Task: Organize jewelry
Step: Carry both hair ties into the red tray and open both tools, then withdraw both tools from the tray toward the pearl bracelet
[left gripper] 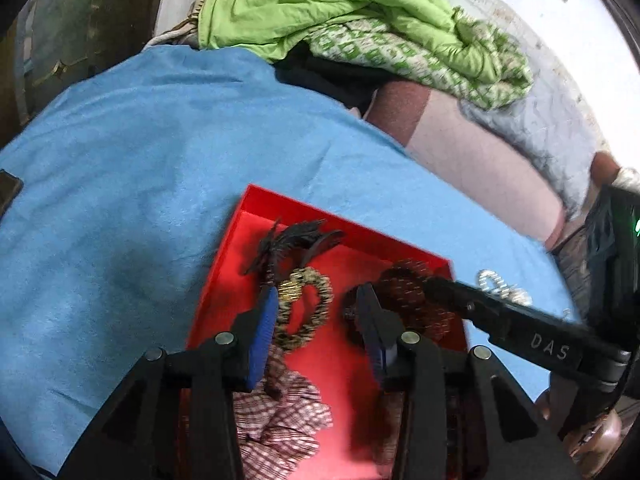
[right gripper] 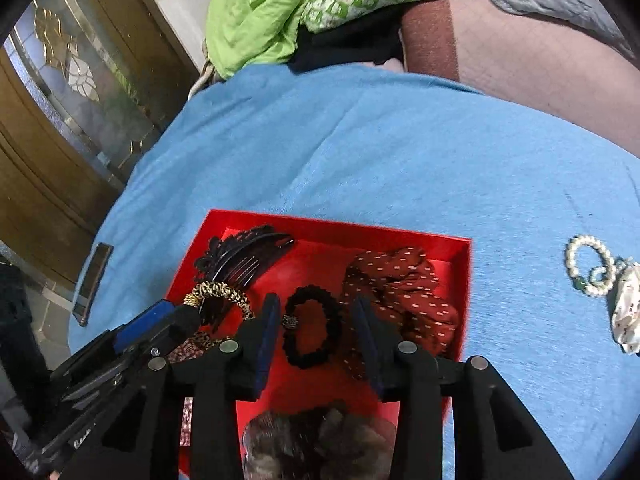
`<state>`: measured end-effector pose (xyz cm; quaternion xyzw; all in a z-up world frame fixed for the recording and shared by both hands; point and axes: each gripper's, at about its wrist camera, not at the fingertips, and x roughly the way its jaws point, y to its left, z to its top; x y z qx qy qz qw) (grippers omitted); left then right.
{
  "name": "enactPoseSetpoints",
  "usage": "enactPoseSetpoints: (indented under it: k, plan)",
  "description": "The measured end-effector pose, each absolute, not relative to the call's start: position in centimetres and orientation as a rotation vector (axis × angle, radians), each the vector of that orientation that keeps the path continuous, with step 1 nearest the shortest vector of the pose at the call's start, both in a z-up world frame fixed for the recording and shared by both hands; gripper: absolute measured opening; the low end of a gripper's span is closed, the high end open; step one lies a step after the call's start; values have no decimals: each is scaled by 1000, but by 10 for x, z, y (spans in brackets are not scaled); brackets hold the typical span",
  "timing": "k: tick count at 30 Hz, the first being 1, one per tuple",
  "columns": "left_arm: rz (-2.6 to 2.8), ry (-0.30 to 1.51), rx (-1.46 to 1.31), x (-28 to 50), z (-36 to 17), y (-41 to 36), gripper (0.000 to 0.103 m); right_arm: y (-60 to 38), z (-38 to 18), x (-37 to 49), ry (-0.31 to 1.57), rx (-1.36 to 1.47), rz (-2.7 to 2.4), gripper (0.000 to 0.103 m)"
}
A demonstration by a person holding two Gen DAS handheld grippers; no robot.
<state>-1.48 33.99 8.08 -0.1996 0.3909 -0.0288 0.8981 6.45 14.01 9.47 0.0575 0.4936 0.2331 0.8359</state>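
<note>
A red tray (left gripper: 344,226) (right gripper: 400,236) lies on a blue cloth. It holds a black hair comb (left gripper: 292,240) (right gripper: 240,252), a leopard-print hair tie (left gripper: 316,304) (right gripper: 218,292), a black scrunchie (right gripper: 310,330), a red dotted scrunchie (right gripper: 404,288) (left gripper: 408,284), a checked scrunchie (left gripper: 280,424) and a brown scrunchie (right gripper: 320,436). My left gripper (left gripper: 318,300) is open over the leopard tie. My right gripper (right gripper: 316,312) is open around the black scrunchie. A pearl bracelet (right gripper: 590,268) (left gripper: 496,284) and a white scrunchie (right gripper: 626,304) lie on the cloth right of the tray.
The blue cloth (left gripper: 140,160) (right gripper: 400,152) covers a round table. A green quilt pile (left gripper: 360,20) (right gripper: 320,0) and a pink mattress (left gripper: 480,160) lie behind it. A glazed wooden door (right gripper: 60,120) stands at left. A dark phone (right gripper: 92,280) lies at the table's left edge.
</note>
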Motion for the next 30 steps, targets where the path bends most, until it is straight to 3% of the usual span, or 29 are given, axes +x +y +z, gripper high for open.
enactPoseSetpoints:
  k: [11, 22, 30]
  plan:
    - [-41, 748, -499, -30, 95, 339, 42, 31, 107, 23, 1010, 232, 401, 42]
    - [-67, 740, -264, -55, 109, 249, 42, -142, 97, -29, 988, 285, 137, 42]
    - [-173, 769, -181, -63, 121, 178, 43, -194, 86, -20, 961, 359, 79, 42]
